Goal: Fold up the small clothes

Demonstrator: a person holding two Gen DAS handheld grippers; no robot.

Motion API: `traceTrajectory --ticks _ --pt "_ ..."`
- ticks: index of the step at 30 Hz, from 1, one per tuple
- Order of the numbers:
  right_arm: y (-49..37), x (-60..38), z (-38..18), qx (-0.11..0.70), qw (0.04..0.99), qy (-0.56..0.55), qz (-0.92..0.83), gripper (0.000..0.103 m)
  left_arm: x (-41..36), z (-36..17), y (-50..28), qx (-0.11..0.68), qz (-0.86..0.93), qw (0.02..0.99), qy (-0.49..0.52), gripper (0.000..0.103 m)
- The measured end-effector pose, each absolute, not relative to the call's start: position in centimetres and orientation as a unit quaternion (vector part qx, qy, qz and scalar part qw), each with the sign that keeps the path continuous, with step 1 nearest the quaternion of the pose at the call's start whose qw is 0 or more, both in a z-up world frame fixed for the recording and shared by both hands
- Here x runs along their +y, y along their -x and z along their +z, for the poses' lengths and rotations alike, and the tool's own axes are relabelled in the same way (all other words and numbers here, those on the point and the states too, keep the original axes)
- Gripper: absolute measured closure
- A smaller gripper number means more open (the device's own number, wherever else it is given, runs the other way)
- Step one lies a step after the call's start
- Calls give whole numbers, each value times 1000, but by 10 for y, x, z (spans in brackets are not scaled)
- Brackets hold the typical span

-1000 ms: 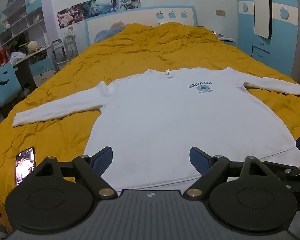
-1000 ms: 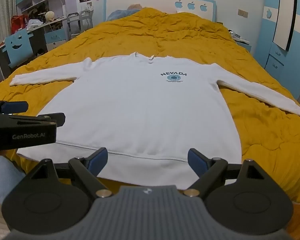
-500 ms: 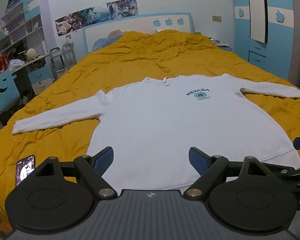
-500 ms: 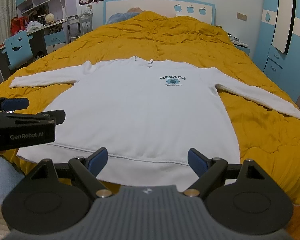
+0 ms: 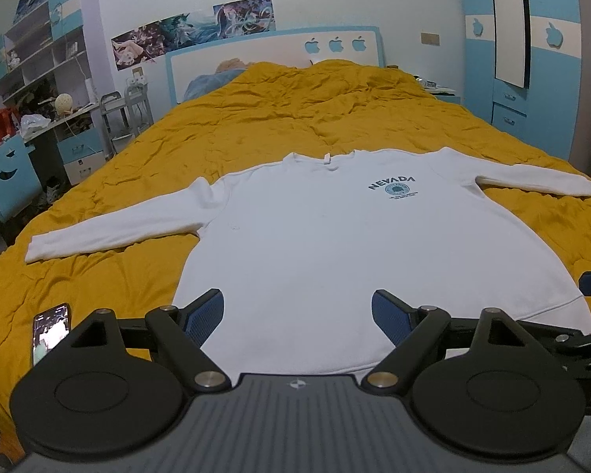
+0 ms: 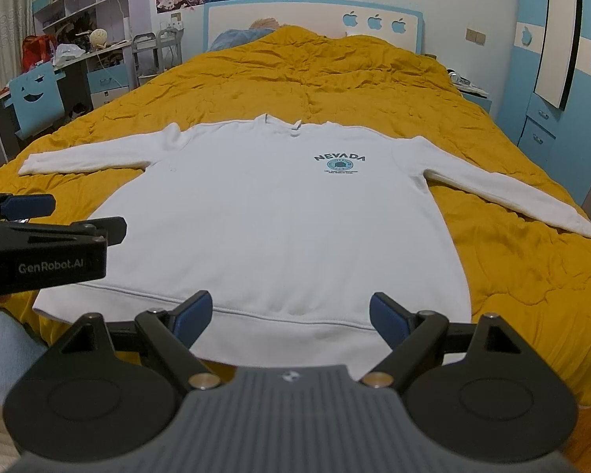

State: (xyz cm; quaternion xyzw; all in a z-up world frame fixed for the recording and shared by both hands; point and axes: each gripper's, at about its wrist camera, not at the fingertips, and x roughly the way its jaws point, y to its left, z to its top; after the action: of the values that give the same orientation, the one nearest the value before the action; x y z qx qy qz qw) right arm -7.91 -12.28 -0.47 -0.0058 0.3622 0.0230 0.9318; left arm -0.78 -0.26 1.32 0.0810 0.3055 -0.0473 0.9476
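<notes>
A white long-sleeved sweatshirt (image 5: 335,236) with a dark "NEVADA" print lies flat, front up, on the yellow bedspread (image 5: 295,118), both sleeves spread out sideways; it also shows in the right wrist view (image 6: 275,216). My left gripper (image 5: 297,311) is open and empty above the shirt's hem. My right gripper (image 6: 290,315) is open and empty above the hem too, further right. The left gripper also shows from the side in the right wrist view (image 6: 39,216). Neither gripper touches the cloth.
A phone (image 5: 49,333) with a lit screen lies on the bedspread near the front left edge. A desk, shelves and a blue chair (image 5: 10,177) stand left of the bed. A blue wardrobe (image 5: 532,59) stands on the right. The headboard (image 5: 275,55) is at the far end.
Both grippers have tilted up and drawn back slightly, so the shirt sits lower in both views. Both stay open; the shirt has not moved.
</notes>
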Motion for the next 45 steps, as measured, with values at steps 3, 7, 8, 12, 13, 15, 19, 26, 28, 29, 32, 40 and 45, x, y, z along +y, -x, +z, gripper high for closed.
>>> traceTrajectory --ticks 3,7,8,12,13,15,19,26,28,29,32,40,45 --pt "79 -123 -5 362 932 5 23 20 -3 13 8 305 -47 948 -81 4" --pt "79 -123 -5 362 932 6 23 20 -3 13 8 305 -47 948 -81 4" --pt "79 -123 -5 362 932 6 23 20 -2 12 8 306 -48 947 -80 4" --pt "79 -122 -5 364 931 5 24 20 -1 11 8 310 -51 946 -80 4" --pt "79 -122 -5 365 931 6 24 20 -1 11 8 311 -52 946 -80 4" --pt "78 -122 -5 366 930 6 25 20 -1 11 8 313 -52 945 -80 4" --pt "77 -122 -4 367 930 6 26 20 -2 11 8 315 -53 944 -80 4" --pt "77 -122 -4 367 930 6 26 20 -2 11 8 315 -53 944 -79 3" --pt "77 -122 -4 367 930 6 26 20 -2 10 7 317 -53 944 -79 4" --pt "77 -122 -4 367 930 6 26 20 -2 10 7 316 -53 944 -79 4" --pt "76 -122 -4 368 929 6 27 20 -2 10 7 317 -53 944 -79 4" --pt "76 -122 -4 368 929 6 27 20 -2 8 7 319 -53 943 -78 4" --pt "76 -122 -4 368 929 6 27 20 -3 5 8 322 -54 942 -77 4"
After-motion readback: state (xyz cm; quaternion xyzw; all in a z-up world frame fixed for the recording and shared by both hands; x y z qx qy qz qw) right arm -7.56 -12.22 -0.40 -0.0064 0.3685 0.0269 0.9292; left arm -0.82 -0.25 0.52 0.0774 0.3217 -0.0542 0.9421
